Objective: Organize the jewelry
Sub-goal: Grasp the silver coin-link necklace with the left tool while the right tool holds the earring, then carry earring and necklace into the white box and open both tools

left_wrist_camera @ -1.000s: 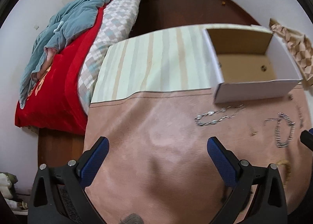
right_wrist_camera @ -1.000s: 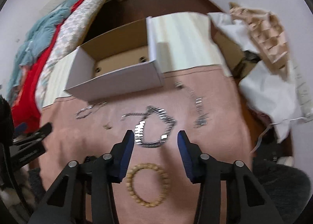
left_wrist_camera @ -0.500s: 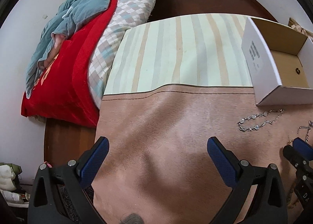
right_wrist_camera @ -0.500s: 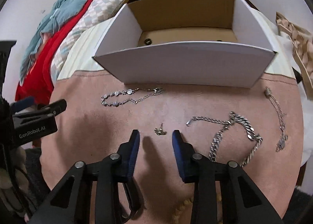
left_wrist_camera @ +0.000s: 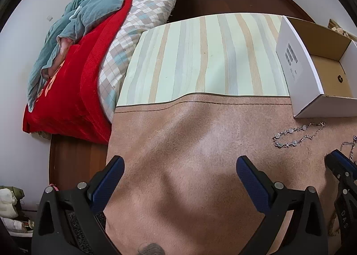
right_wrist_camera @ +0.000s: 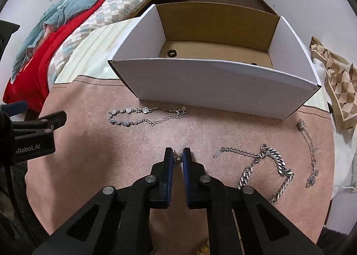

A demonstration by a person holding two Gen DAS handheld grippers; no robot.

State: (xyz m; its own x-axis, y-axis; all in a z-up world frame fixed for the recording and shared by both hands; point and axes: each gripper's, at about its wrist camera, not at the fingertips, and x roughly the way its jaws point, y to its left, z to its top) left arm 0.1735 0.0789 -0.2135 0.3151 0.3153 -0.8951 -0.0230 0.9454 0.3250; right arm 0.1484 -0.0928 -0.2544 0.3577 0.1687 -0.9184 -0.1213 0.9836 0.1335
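Note:
My right gripper (right_wrist_camera: 177, 154) is low over the pink mat (right_wrist_camera: 111, 165), its jaws closing tight on a small silver earring (right_wrist_camera: 177, 159) pinched between the blue pads. A beaded silver bracelet (right_wrist_camera: 145, 115) lies ahead to the left, in front of the white cardboard box (right_wrist_camera: 212, 85), which holds a black ring (right_wrist_camera: 171, 52). A chunky silver chain (right_wrist_camera: 270, 165) and a thin necklace (right_wrist_camera: 309, 143) lie to the right. My left gripper (left_wrist_camera: 180, 172) hangs open above bare mat with nothing between its fingers; the bracelet (left_wrist_camera: 296, 135) is off to its right.
A bed with a red blanket (left_wrist_camera: 73, 81) and a teal quilt runs along the table's left edge. A striped cloth (left_wrist_camera: 212, 58) covers the far half of the table. A patterned cloth (right_wrist_camera: 334, 83) hangs at the right.
My right gripper swung left from over the chunky chain, sank onto the small earring and closed on it. The left gripper shifted left early in the second, then stayed still and open.

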